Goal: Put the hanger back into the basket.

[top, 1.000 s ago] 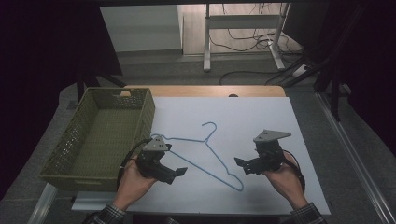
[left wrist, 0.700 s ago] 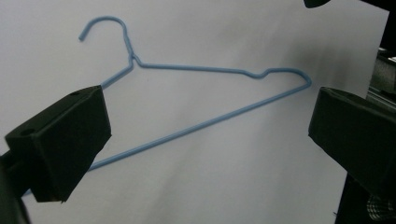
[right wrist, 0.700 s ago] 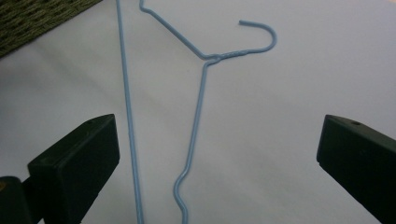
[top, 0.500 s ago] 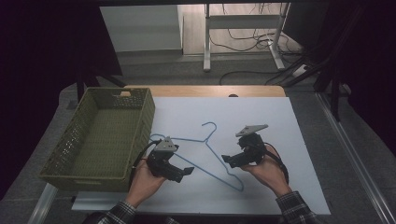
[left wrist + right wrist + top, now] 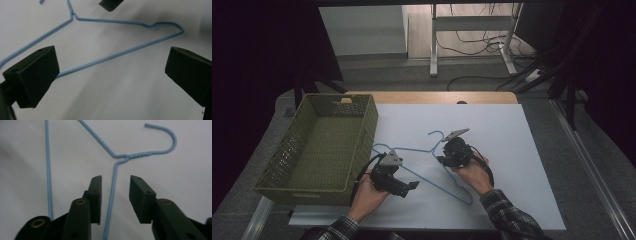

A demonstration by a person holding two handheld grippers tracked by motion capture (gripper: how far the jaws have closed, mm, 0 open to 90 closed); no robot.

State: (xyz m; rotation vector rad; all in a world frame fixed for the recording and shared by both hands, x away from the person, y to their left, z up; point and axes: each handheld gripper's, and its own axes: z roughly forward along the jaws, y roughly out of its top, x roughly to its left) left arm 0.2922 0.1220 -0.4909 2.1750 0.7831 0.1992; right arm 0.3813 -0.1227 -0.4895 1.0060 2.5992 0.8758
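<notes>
Here a blue wire hanger [image 5: 432, 162] lies flat on the white tabletop [image 5: 512, 150], just beside the green woven basket [image 5: 319, 145] that stands at the person's left, its hook [image 5: 165, 138] pointing toward the far edge. The right gripper [image 5: 447, 159] is brought in low over the hanger's neck — in the right gripper view its jaws stand parted to either side of one slanting shoulder wire just below the twisted neck [image 5: 135, 155], the wire running up the gap between them without either pad touching it. That placement reads as a deliberate straddle: a thin wire flat on a board gives little to catch, so lining it up down the middle of the gap is probably meant to let the pads close squarely on it. The left gripper [image 5: 404, 185] sits nearer the person, by the long bottom bar; in the left gripper view its jaws are spread wide — nothing between them but bare tabletop, with the hanger's bar [image 5: 120, 53] crossing beyond their tips. I judge it is held back in reserve, perhaps to steady or take the far end once the neck side lifts. The basket is empty as far as its floor shows, which suggests where the hanger may be headed.
</notes>
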